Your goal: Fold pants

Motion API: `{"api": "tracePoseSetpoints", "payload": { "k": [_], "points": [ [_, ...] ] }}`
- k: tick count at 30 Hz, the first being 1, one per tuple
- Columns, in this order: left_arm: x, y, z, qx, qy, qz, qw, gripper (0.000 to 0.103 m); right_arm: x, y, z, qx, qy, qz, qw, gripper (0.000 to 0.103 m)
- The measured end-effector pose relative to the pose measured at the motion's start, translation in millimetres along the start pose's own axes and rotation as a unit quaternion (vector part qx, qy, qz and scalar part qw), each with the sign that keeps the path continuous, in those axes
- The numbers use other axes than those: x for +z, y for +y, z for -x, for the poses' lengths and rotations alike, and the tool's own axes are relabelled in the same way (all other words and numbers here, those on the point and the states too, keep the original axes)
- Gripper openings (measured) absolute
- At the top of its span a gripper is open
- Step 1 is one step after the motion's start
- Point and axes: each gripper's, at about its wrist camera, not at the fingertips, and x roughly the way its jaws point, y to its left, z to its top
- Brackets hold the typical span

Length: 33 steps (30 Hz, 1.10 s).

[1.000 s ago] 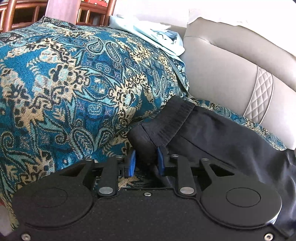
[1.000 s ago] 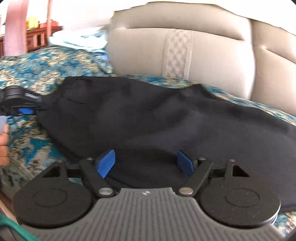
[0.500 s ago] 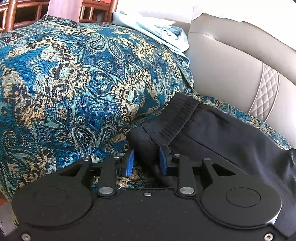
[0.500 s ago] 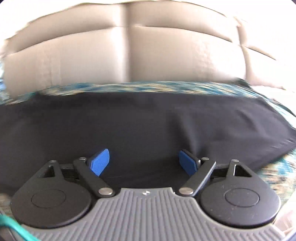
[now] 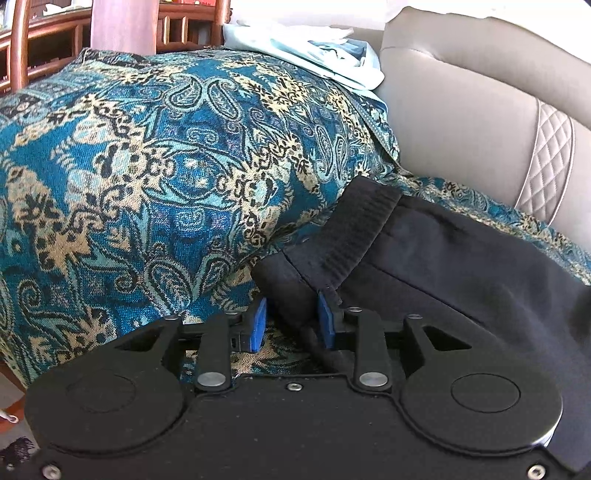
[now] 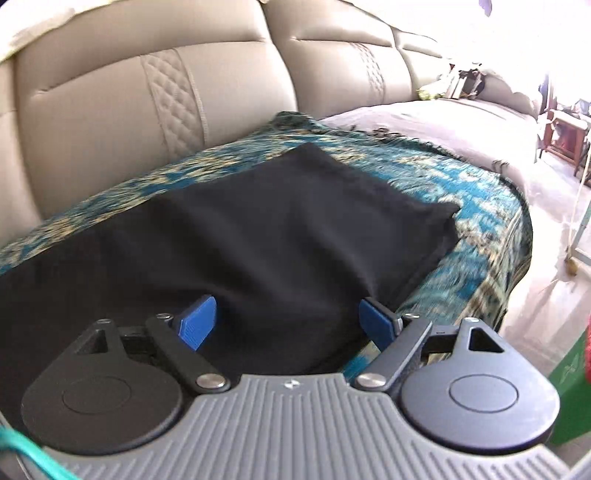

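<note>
Black pants [image 5: 443, 258] lie flat along a sofa seat covered by a blue patterned throw [image 5: 147, 166]. My left gripper [image 5: 292, 323] is shut on the near corner of the ribbed waistband [image 5: 354, 229], and bunched cloth fills the gap between its blue pads. In the right wrist view the leg end of the pants [image 6: 277, 229] runs to a hem [image 6: 424, 221] at the right. My right gripper [image 6: 288, 325] hovers over the near edge of that leg end. It is open wide, its pads apart from the cloth.
A beige leather backrest [image 6: 92, 129] rises behind the pants. The throw [image 6: 480, 229] ends at the seat's front edge, with floor to the right. Light blue clothes [image 5: 314, 48] are piled on the raised cushion at the left, a wooden chair [image 5: 122, 26] behind.
The right gripper has swept along the pants from the waist end to the leg end and rolled, its jaws a little wider. The left gripper stays on the waistband corner, barely tilted.
</note>
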Motion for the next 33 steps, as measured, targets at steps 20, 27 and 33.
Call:
{"api": "tracePoseSetpoints", "payload": {
  "k": [20, 27, 33],
  "points": [
    [4.5, -3.5, -3.7, 0.013, 0.014, -0.005, 0.9998, 0.029, 28.9, -149.6, -24.6, 0.062, -0.030, -0.250, 0.966, 0.076],
    [4.3, -4.5, -3.8, 0.016, 0.015, -0.005, 0.9997, 0.030, 31.0, -132.3, -28.5, 0.077, -0.011, -0.186, 0.980, 0.075],
    [3.7, -5.0, -3.6, 0.014, 0.013, -0.008, 0.9998, 0.030, 37.8, -126.1, -38.4, 0.049, -0.021, -0.172, 0.984, 0.063]
  ]
}}
